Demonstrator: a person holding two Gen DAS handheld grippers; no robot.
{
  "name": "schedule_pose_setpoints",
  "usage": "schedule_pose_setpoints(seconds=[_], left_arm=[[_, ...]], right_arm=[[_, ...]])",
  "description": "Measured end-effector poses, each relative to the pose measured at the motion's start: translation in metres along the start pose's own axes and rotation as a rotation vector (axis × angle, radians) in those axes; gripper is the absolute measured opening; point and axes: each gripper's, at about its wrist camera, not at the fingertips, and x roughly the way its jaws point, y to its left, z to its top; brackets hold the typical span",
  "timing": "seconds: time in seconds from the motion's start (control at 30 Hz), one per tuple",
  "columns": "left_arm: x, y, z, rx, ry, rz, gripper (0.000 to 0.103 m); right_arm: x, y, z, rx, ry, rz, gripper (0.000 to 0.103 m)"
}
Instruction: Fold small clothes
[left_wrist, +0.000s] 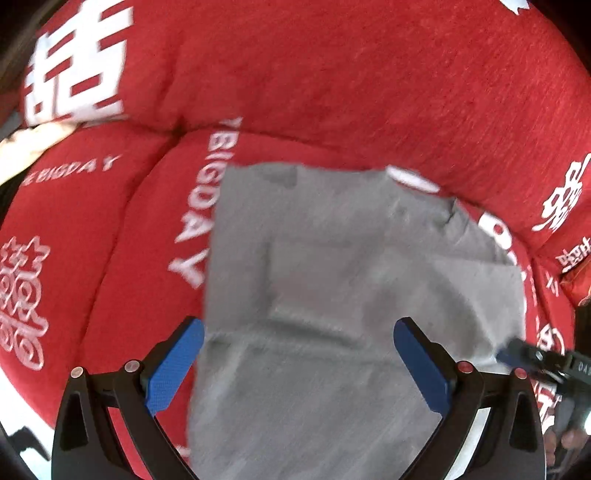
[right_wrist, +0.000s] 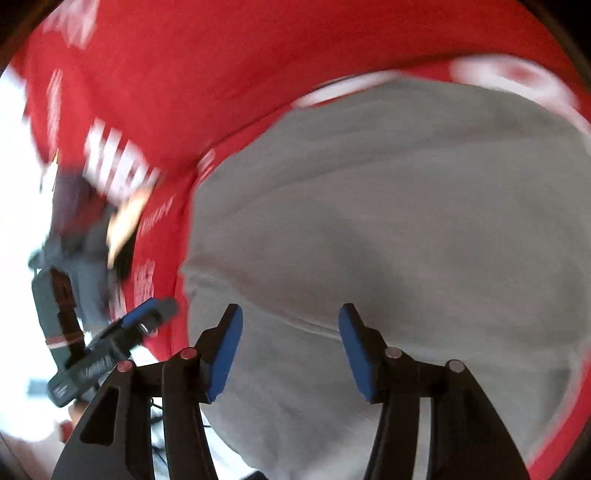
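A grey garment (left_wrist: 332, 258) lies spread and partly folded on a red cover, with creases across its middle. My left gripper (left_wrist: 299, 325) hovers over the garment's near part, its blue pads wide apart with nothing between them, so it is open. In the right wrist view the same grey garment (right_wrist: 388, 221) fills the right side, blurred. My right gripper (right_wrist: 291, 312) stands open above it, pads clear of the cloth. The right gripper's tip (left_wrist: 517, 354) shows at the garment's right edge, and the left gripper (right_wrist: 147, 314) appears blurred at the left.
The red cushioned cover (left_wrist: 351, 74) with white lettering and symbols lies under and behind the garment. A cream cloth (left_wrist: 26, 147) lies at the far left. A bright white area (right_wrist: 14, 184) lies beyond the cover's left edge. A hand (left_wrist: 569, 439) shows at the lower right.
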Motion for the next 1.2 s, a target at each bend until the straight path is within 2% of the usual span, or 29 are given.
schedule_pose_setpoints(seconds=[0.07, 0.13, 0.23, 0.27, 0.3, 0.33, 0.4, 0.5, 0.53, 0.6, 0.67, 0.77, 0.8, 0.83, 0.87, 0.9, 0.93, 0.97, 1.0, 1.03, 1.1, 1.13, 1.2], left_arm=[[0.014, -0.009, 0.005, 0.001, 0.030, -0.011, 0.103], [0.032, -0.015, 0.005, -0.002, 0.065, 0.006, 0.103], [0.046, -0.022, -0.001, 0.016, 0.082, 0.033, 0.103], [0.049, -0.023, -0.003, 0.026, 0.084, 0.049, 0.103], [0.053, -0.024, -0.005, 0.046, 0.089, 0.086, 0.103], [0.055, -0.024, -0.008, 0.056, 0.092, 0.105, 0.103], [0.058, -0.022, -0.011, 0.075, 0.092, 0.128, 0.103], [0.057, -0.020, -0.016, 0.104, 0.100, 0.150, 0.103], [0.052, -0.019, -0.016, 0.098, 0.102, 0.136, 0.103], [0.041, -0.014, -0.014, 0.081, 0.093, 0.087, 0.103], [0.034, -0.006, -0.011, 0.066, 0.097, 0.026, 0.103], [0.039, 0.002, -0.005, 0.046, 0.126, -0.015, 0.087], [0.043, 0.002, -0.002, 0.039, 0.141, -0.026, 0.084], [0.046, 0.003, 0.000, 0.033, 0.147, -0.039, 0.072], [0.049, 0.002, 0.001, 0.030, 0.153, -0.053, 0.063], [0.051, 0.001, 0.003, 0.032, 0.159, -0.054, 0.045], [0.052, 0.000, 0.003, 0.036, 0.156, -0.039, 0.023], [0.050, 0.000, 0.003, 0.034, 0.151, -0.057, 0.010], [0.045, 0.001, 0.002, 0.016, 0.150, -0.098, 0.007], [0.040, 0.002, 0.000, 0.008, 0.124, -0.102, 0.007], [0.033, 0.005, -0.004, 0.035, 0.088, -0.077, 0.008], [0.038, 0.007, -0.009, 0.053, 0.104, -0.037, 0.008], [0.048, 0.012, -0.015, 0.054, 0.130, -0.022, 0.008]], right_arm=[[-0.040, -0.056, -0.015, 0.200, -0.085, 0.005, 0.058], [-0.064, -0.102, -0.029, 0.365, -0.146, 0.020, 0.058], [-0.078, -0.148, -0.037, 0.538, -0.198, 0.065, 0.057], [-0.078, -0.163, -0.038, 0.590, -0.217, 0.104, 0.052], [-0.077, -0.173, -0.036, 0.627, -0.241, 0.145, 0.024], [-0.076, -0.176, -0.030, 0.640, -0.253, 0.154, 0.008], [-0.084, -0.182, -0.027, 0.628, -0.283, 0.167, 0.008], [-0.093, -0.188, -0.032, 0.565, -0.285, 0.104, 0.008], [-0.090, -0.191, -0.033, 0.551, -0.265, 0.079, 0.008], [-0.087, -0.196, -0.035, 0.546, -0.233, 0.112, 0.009], [-0.092, -0.187, -0.034, 0.503, -0.204, 0.094, 0.012], [-0.086, -0.155, -0.033, 0.407, -0.166, 0.055, 0.020], [-0.085, -0.149, -0.033, 0.392, -0.160, 0.061, 0.028], [-0.083, -0.143, -0.034, 0.374, -0.153, 0.070, 0.043], [-0.081, -0.140, -0.035, 0.367, -0.149, 0.076, 0.051], [-0.077, -0.137, -0.034, 0.366, -0.148, 0.081, 0.055], [-0.072, -0.137, -0.033, 0.374, -0.149, 0.079, 0.055], [-0.067, -0.139, -0.032, 0.393, -0.148, 0.080, 0.055], [-0.061, -0.142, -0.031, 0.412, -0.151, 0.087, 0.055], [-0.059, -0.144, -0.030, 0.429, -0.158, 0.096, 0.053], [-0.058, -0.145, -0.028, 0.459, -0.179, 0.105, 0.049], [-0.059, -0.146, -0.028, 0.462, -0.183, 0.098, 0.045], [-0.058, -0.147, -0.028, 0.452, -0.175, 0.087, 0.040]])
